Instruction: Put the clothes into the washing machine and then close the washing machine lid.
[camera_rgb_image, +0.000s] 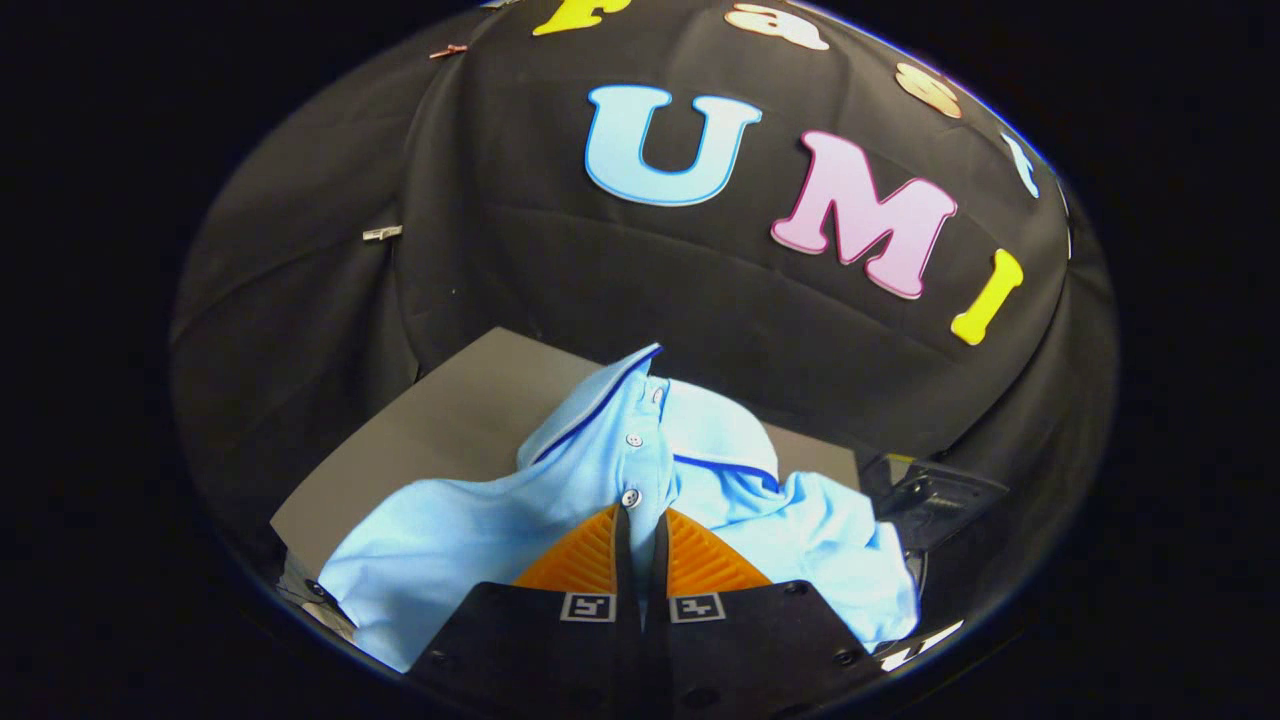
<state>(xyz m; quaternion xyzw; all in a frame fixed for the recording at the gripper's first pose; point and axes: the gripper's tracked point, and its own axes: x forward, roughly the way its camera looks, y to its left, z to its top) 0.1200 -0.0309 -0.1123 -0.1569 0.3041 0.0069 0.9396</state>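
The gripper (640, 520) had its 2 orange ribbed fingers (578, 558) drawn almost together, with only a thin dark slit left between them, and their tips were pinched on the button placket of 1 light blue polo shirt (450, 545). Both fingers pressed on the fabric, so the tool was clenched on the garment. Each finger carried 1 small square marker on its black base, 2 in all.

The shirt hung and bunched around the fingertips. Its collar (590, 405), edged with a dark blue line, stood up just beyond the fingers. 3 white buttons (631, 497) ran along the placket: 1 right at the fingertips, 1 a little farther ahead and 1 up near the collar. The rest of the cloth spread out to the left of the fingers and fell in folds to the right of them.

Beyond the shirt lay 1 flat grey surface (450, 400), reaching away ahead and to the left of the fingers. To the right of the fingers, just past the shirt's folds, sat 1 dark angular object (935, 500); I could not tell what it was. I could not tell where the washing machine stood.
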